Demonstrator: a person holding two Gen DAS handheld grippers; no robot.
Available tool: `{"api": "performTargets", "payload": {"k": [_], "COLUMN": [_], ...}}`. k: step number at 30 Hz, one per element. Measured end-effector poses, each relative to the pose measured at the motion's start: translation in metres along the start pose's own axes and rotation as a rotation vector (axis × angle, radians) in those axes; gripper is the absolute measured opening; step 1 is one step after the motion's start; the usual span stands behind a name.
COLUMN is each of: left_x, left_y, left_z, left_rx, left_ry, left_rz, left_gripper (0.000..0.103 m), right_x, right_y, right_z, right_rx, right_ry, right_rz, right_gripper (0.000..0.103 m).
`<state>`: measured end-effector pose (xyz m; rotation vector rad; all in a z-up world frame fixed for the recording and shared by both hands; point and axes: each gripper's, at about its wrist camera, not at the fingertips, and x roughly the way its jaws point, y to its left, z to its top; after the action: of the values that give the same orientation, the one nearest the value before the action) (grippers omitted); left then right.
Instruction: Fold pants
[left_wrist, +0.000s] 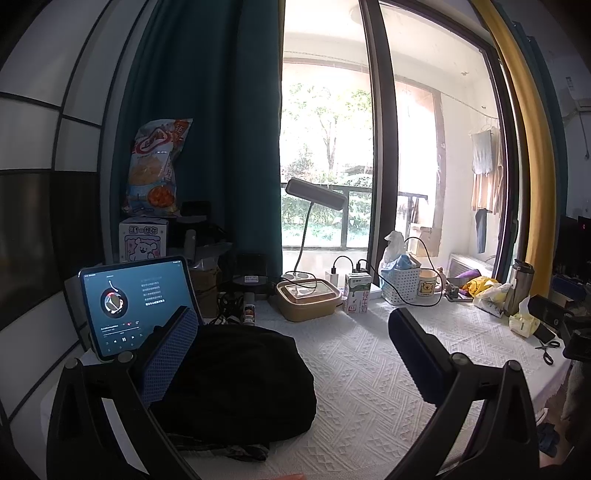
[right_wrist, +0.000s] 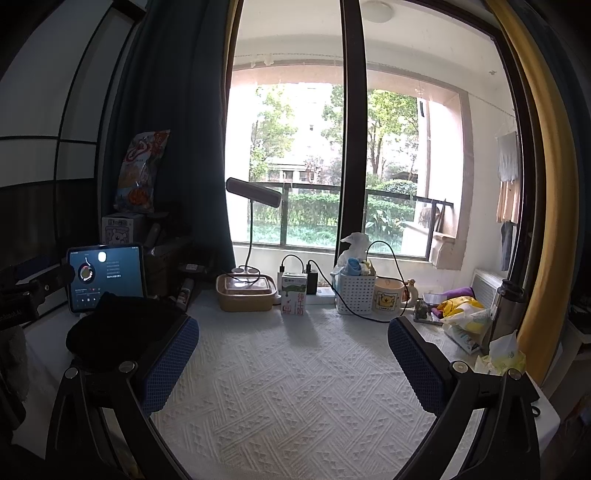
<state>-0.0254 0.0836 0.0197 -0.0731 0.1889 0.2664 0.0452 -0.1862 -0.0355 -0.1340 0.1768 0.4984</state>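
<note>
The pants (left_wrist: 236, 380) lie in a compact black bundle on the left part of the white tablecloth (left_wrist: 369, 387), directly in front of the lit tablet (left_wrist: 129, 302). The left gripper (left_wrist: 295, 350) is held above the cloth with its fingers spread wide, gripping nothing; its left pad (left_wrist: 170, 354) is at the bundle's left edge. The right gripper (right_wrist: 293, 358) is likewise spread wide and empty over bare cloth, to the right of the pants (right_wrist: 122, 328). A milk carton (right_wrist: 294, 293) stands behind.
</note>
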Motion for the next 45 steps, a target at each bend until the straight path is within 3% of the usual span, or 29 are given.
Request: {"api": "performTargets", "payload": {"k": [45], "left_x": [0.0024], "left_y": [0.0005], "left_z": [-0.0024], "left_rx": [0.006], "left_ry": [0.007], "left_rz": [-0.007], "left_gripper": [0.102], "right_x": [0.0019], "right_y": [-0.0008], "right_z": [-0.0063], "right_rx": [0.002], "right_ry": [0.016], "right_rz": [-0.003], "right_gripper": [0.103]}}
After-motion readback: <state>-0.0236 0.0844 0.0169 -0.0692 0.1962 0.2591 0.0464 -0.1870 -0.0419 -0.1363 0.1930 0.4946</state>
